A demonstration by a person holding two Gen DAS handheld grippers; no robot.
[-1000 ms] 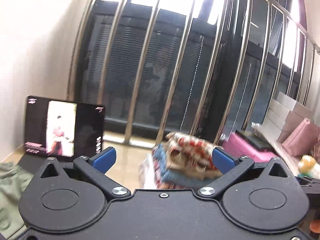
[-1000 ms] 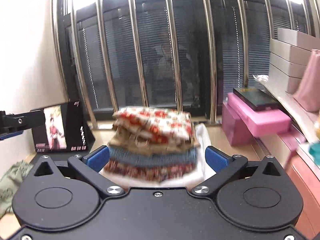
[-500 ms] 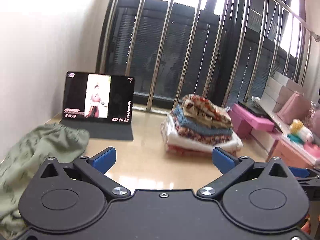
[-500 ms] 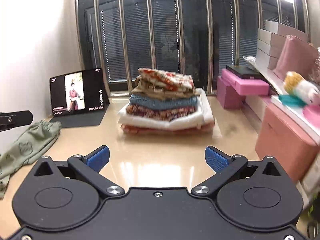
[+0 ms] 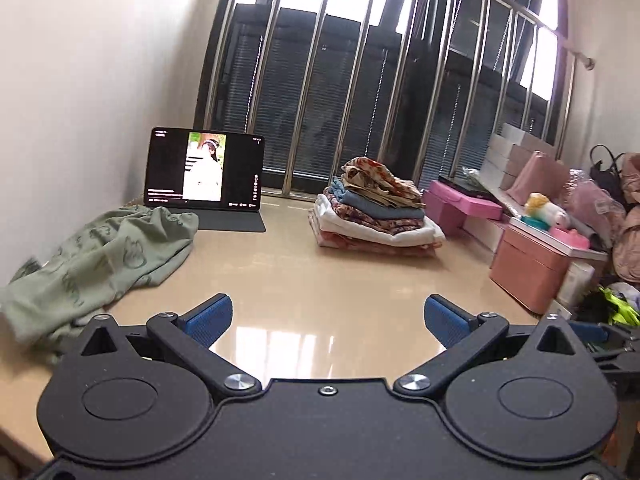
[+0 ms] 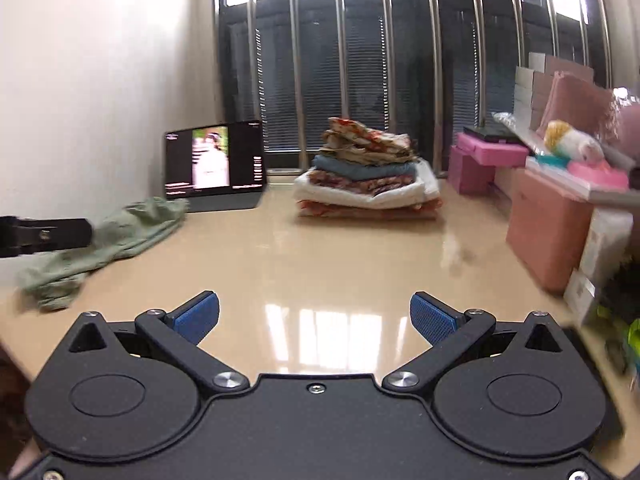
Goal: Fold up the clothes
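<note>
— Green cloth [image 5: 100, 256], crumpled, lies at the left of the desk [image 5: 320, 280], just in front of the tablet [image 5: 204, 172]. See it from your side?

— Yes, same cloth [image 6: 108, 236] on the left, blurred a little. Part of your left tool [image 6: 44, 236] shows as a dark bar in front of it at my frame's edge.

— My left tool [image 5: 328, 320] has its blue pads wide apart, nothing between them, only bare desk beyond.

— Right tool [image 6: 314, 316] is the same: pads spread, holding nothing.

— And the folded stack [image 5: 372, 212]?

— Toward the back of the desk [image 6: 340, 272], near the window bars [image 6: 340, 60], well apart from the green cloth. A patterned red-and-cream piece sits on top of the stack [image 6: 364, 172], blue under it, white lower down.

— To its right I see pink boxes [image 5: 460, 204] and a salmon-coloured bin [image 5: 532, 268] at the desk's right edge.

— The tablet [image 6: 214, 160] stands upright on its dark cover, screen lit.
</note>
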